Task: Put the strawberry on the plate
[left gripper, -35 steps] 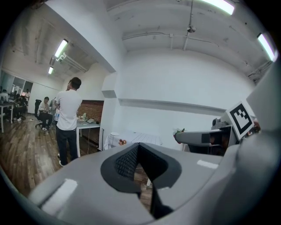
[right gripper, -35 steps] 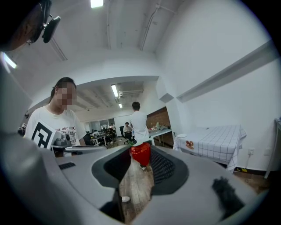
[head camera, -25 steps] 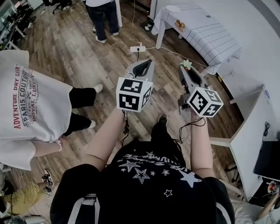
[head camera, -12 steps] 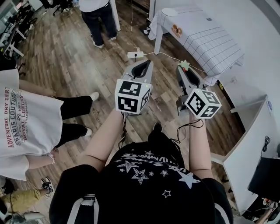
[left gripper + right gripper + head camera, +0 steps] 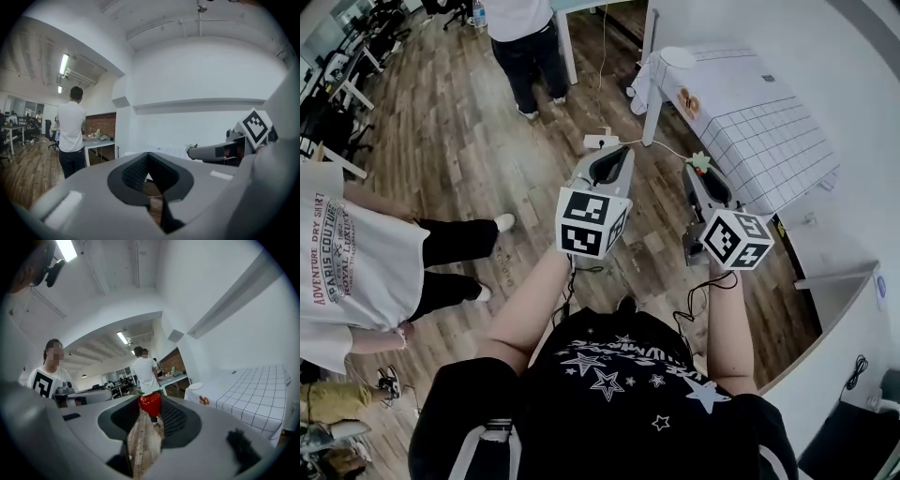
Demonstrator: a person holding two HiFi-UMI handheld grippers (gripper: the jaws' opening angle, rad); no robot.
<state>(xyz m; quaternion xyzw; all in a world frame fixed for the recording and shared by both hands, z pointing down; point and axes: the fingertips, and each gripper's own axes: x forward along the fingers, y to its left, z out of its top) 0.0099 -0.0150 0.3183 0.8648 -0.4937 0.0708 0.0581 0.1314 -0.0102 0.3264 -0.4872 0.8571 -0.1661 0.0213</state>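
Right claw (image 5: pixel 698 171) grasping strawberry (image 5: pixel 150 404); left claw (image 5: pixel 148 153) clenched, empty. Risk: shallow tip grip drops it short of plate (image 5: pixel 678 56), 12 o'clock.

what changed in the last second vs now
The person walked toward the checked table, which slid down and nearer in the head view; the bystander in the printed shirt fell back to the left. Same: right tongs hold the strawberry, left tongs shut and empty, both held out ahead.
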